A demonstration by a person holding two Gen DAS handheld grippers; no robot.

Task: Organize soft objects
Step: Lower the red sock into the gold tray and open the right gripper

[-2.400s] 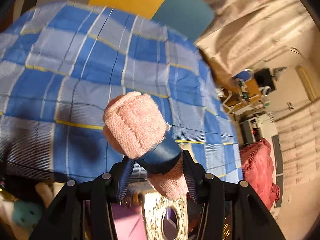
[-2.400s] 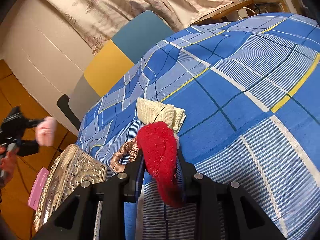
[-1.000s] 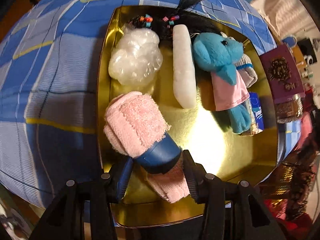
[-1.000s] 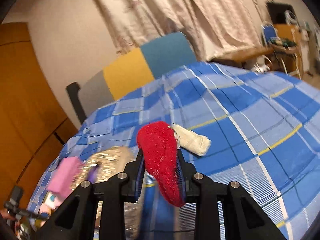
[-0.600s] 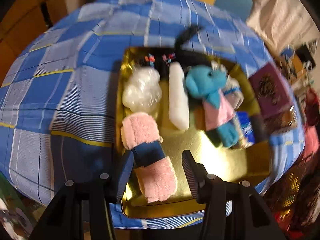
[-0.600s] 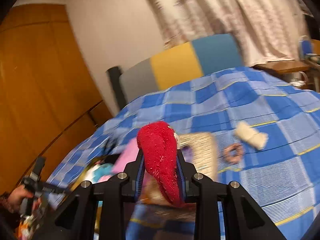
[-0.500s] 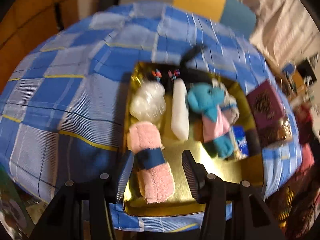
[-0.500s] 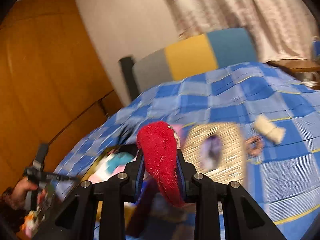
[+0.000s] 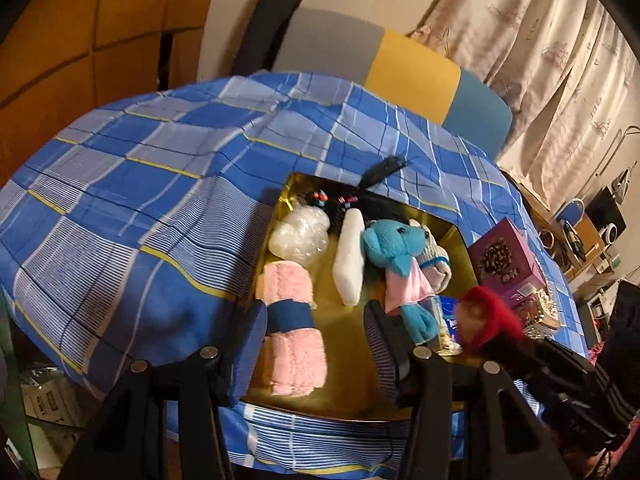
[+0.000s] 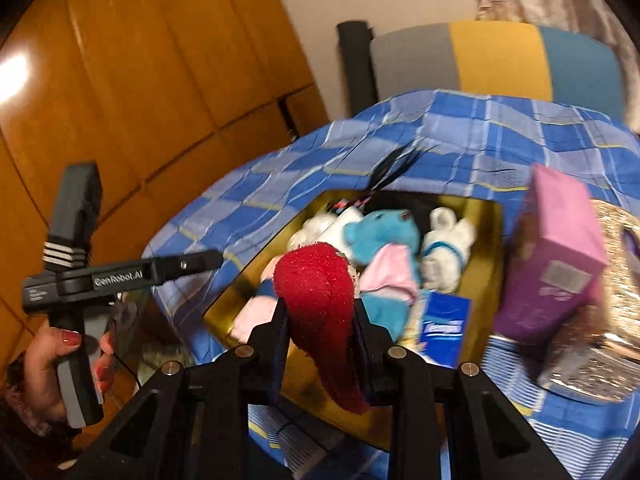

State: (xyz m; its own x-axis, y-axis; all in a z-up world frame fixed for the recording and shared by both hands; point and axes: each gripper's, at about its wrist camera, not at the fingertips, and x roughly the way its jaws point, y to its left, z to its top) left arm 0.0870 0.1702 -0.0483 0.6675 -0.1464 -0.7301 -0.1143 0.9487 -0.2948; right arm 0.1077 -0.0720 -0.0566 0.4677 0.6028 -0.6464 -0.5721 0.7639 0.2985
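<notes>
- Red sock (image 10: 320,304) is pinched tight in the right gripper (image 10: 320,320), over the gold tin (image 10: 486,240).
- Pink rolled towel (image 9: 290,320) lies in the tin beside the blue teddy (image 9: 394,248).
- Left gripper (image 9: 312,344) is spread wide, holding nothing.

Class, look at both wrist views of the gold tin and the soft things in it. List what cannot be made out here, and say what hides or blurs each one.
- Blue packet: label blurred in the right wrist view; in the left wrist view the teddy covers most of it.
- Pink roll: mostly hidden behind the red sock in the right wrist view.
- Gold tin: near rim hidden by the left tongs.
- Purple box: print motion-blurred.
</notes>
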